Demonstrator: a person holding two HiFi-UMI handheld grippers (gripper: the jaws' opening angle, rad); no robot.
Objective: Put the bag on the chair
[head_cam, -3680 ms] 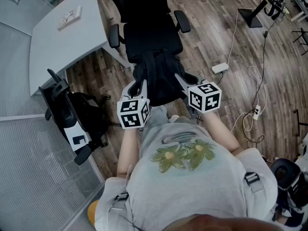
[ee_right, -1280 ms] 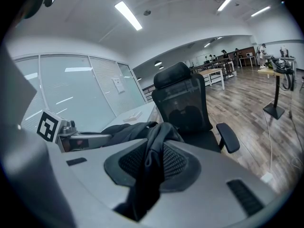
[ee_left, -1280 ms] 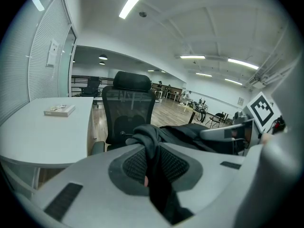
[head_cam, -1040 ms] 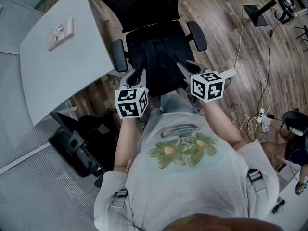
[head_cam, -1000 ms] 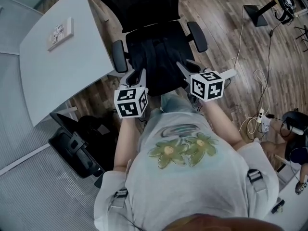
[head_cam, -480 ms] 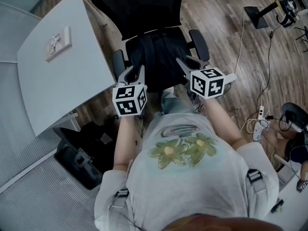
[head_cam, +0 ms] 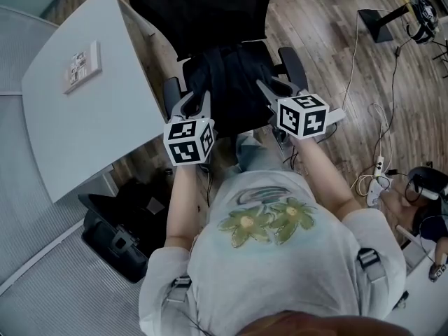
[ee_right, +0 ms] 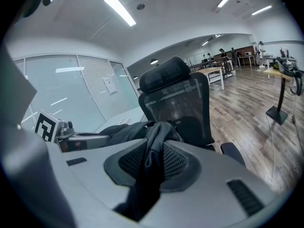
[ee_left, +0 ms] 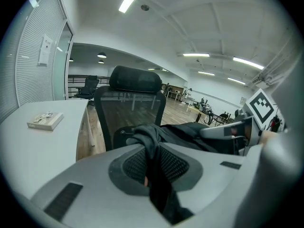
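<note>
A black bag [head_cam: 231,89] hangs between my two grippers, over the seat of a black mesh office chair [head_cam: 203,9] and between its armrests. Whether it rests on the seat I cannot tell. My left gripper [head_cam: 194,103] is shut on a fold of the bag's fabric [ee_left: 154,175] at its left side. My right gripper [head_cam: 270,91] is shut on the fabric [ee_right: 149,170] at its right side. In both gripper views the cloth is pinched between the pads and the chair's backrest [ee_left: 130,110] [ee_right: 178,103] stands straight ahead.
A white table [head_cam: 84,117] with a small box [head_cam: 80,67] stands left of the chair. A black case [head_cam: 122,226] lies on the floor at lower left. Cables and a power strip [head_cam: 378,166] run over the wood floor at right, near a stand base [head_cam: 381,23].
Both grippers have moved a little forward with the bag, which now sits further in over the seat. Their grip on the fabric is unchanged.
</note>
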